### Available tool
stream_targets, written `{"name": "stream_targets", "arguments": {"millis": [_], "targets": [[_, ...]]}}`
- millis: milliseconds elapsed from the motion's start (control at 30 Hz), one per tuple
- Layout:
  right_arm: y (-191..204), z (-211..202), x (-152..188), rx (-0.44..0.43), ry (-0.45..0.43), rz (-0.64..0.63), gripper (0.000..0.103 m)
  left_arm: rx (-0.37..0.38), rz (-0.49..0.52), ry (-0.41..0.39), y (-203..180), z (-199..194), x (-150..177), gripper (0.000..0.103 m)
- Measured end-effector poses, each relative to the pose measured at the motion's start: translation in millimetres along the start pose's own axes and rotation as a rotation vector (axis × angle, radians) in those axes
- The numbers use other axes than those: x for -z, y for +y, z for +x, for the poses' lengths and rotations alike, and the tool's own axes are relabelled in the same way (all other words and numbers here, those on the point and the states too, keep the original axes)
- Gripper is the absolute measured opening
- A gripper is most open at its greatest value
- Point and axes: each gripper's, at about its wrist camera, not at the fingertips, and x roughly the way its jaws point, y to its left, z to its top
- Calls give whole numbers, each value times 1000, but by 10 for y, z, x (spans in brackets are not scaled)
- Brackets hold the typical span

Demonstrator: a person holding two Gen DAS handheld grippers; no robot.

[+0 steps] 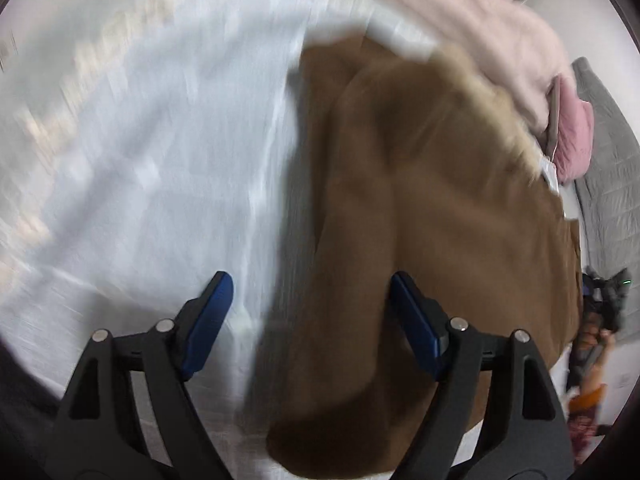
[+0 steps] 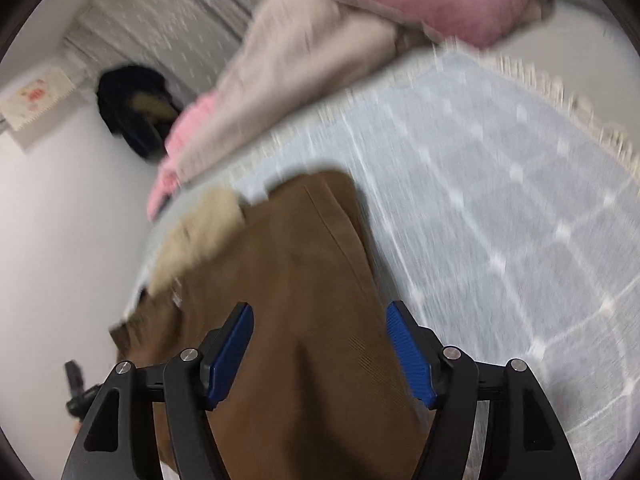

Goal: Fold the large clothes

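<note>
A brown garment with a cream fleece collar (image 1: 432, 208) lies on a pale blue checked bed cover (image 1: 160, 152). My left gripper (image 1: 310, 300) is open and empty above the garment's left edge. In the right wrist view the same brown garment (image 2: 296, 288) lies lengthwise with its fleece collar (image 2: 200, 236) at the far left. My right gripper (image 2: 320, 332) is open and empty above the garment's middle. Both views are blurred by motion.
A beige and pink quilt (image 1: 480, 28) (image 2: 312, 56) is heaped at the far end of the bed. A grey padded headboard (image 1: 612, 184) is at the right. A dark object (image 2: 136, 108) sits by the white wall. The bed cover (image 2: 500, 208) stretches right.
</note>
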Motion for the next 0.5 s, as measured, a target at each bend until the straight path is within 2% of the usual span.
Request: {"name": "stream_targets", "arguments": {"millis": [67,133,200,233,267,300,333,367,400,500], "targets": [[-158,240,67,4,94,35,70,72,10,-58,28,6,17,97],[-310,513,143,-34,208,89,74,57,38,-61,-23,40,25,99],[-329,548,135,-88,190,84,83,28,72,-82,-117,66,51,99],[-306,573,120,-97,204,77,83,35,80,-88,-156,74,63,96],[-275,585,115,-95,211,66,80,89,73,-87,-179,81,70,79],[-237,601,125,-129,220,60,48,171,30,-89,-188,96,87,69],[-210,656,164,-185,250,94,35,209,-18,-85,-197,126,101,55],[-183,655,187,-182,240,103,32,199,-47,-102,-228,126,124,41],[-139,639,216,-177,224,93,28,189,-46,-113,-268,109,138,35],[-78,454,267,-186,182,125,22,179,-63,-148,-406,-112,165,26]]}}
